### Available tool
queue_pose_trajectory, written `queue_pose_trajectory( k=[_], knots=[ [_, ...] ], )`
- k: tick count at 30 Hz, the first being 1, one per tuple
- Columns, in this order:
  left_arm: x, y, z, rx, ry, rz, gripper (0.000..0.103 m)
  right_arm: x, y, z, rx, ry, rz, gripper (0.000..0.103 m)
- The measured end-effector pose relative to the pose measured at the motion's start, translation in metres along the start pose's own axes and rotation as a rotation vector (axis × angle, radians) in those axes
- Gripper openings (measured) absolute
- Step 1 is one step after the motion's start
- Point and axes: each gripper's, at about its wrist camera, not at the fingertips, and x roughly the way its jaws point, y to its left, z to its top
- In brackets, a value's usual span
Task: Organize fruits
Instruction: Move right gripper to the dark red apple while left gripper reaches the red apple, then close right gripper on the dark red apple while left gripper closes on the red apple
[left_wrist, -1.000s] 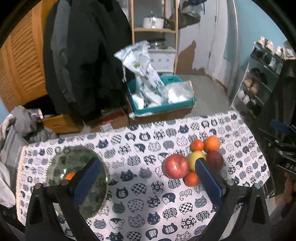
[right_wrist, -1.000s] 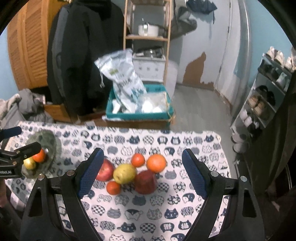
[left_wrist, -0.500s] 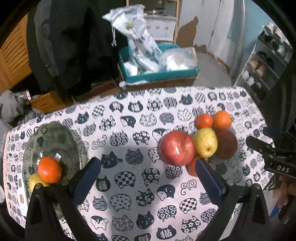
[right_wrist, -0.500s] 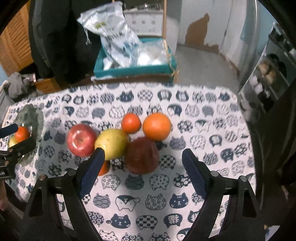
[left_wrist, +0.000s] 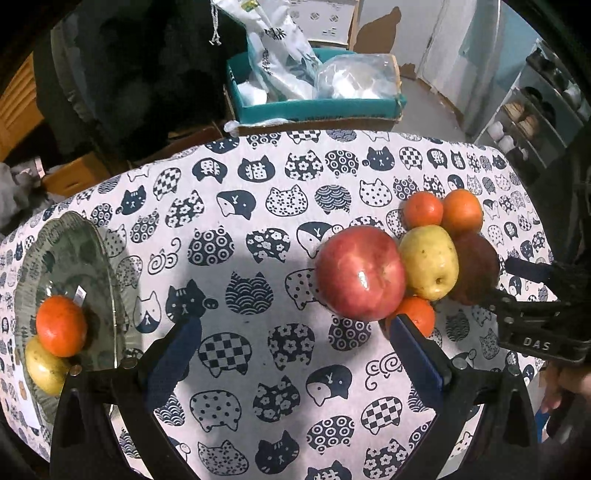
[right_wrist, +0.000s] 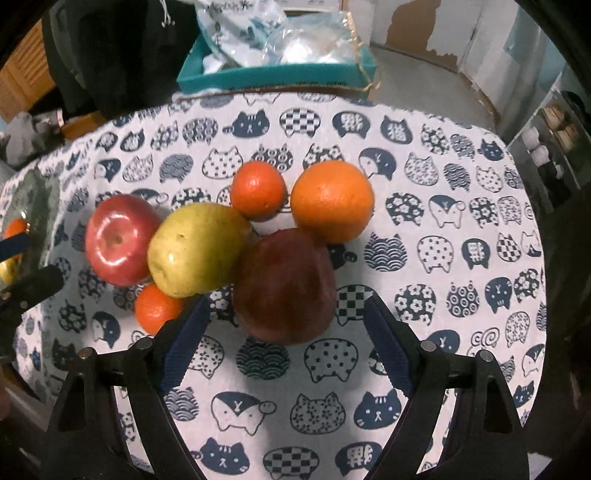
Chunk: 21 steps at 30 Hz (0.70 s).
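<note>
Dark red fruit (right_wrist: 286, 286) lies just beyond the spread right gripper (right_wrist: 286, 332).

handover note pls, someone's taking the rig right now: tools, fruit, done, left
Left tool: open, empty, over bare cloth between the glass plate and the fruit pile.
Right tool: open, empty, pointed down at the dark red fruit, not touching it.
Done: one small orange and one yellow fruit lie on the plate.
Left on the tablecloth, bunched together: red apple, yellow pear, dark red fruit, big orange, two small oranges.
Next, probably: close the right tool on the dark red fruit and carry it to the plate.
</note>
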Motion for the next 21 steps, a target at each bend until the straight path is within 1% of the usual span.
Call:
queue_pose_trajectory(
  k=[4, 6, 7, 9, 11, 13, 17, 21],
  knots=[
    [0.007, -0.002, -0.001, 0.007, 0.015, -0.006, 0.102, 0.015, 0.002, 0.001, -0.018, 0.032, -0.005, 0.085],
    [0.01, -0.003, 0.0, 0.01, 0.023, -0.015, 0.102, 0.021, 0.003, 0.001, -0.024, 0.04, -0.005, 0.084],
    [0.011, -0.004, 0.0, 0.012, 0.024, -0.017, 0.102, 0.022, 0.003, 0.001, -0.026, 0.041, -0.004, 0.081],
    [0.013, -0.006, 0.001, 0.016, 0.027, -0.018, 0.102, 0.025, 0.002, 0.002, -0.033, 0.049, -0.007, 0.081],
    [0.017, -0.008, 0.002, 0.024, 0.033, -0.026, 0.102, 0.028, 0.001, 0.003, -0.039, 0.054, -0.009, 0.074],
    [0.021, -0.011, 0.004, 0.027, 0.039, -0.033, 0.102, 0.032, -0.001, 0.003, -0.046, 0.065, -0.014, 0.072],
    [0.03, -0.018, 0.009, 0.029, 0.053, -0.056, 0.102, 0.041, 0.0, 0.003, -0.045, 0.067, -0.015, 0.07],
    [0.038, -0.024, 0.01, 0.047, 0.067, -0.058, 0.102, 0.042, -0.004, 0.001, -0.026, 0.059, 0.004, 0.068]
  ],
)
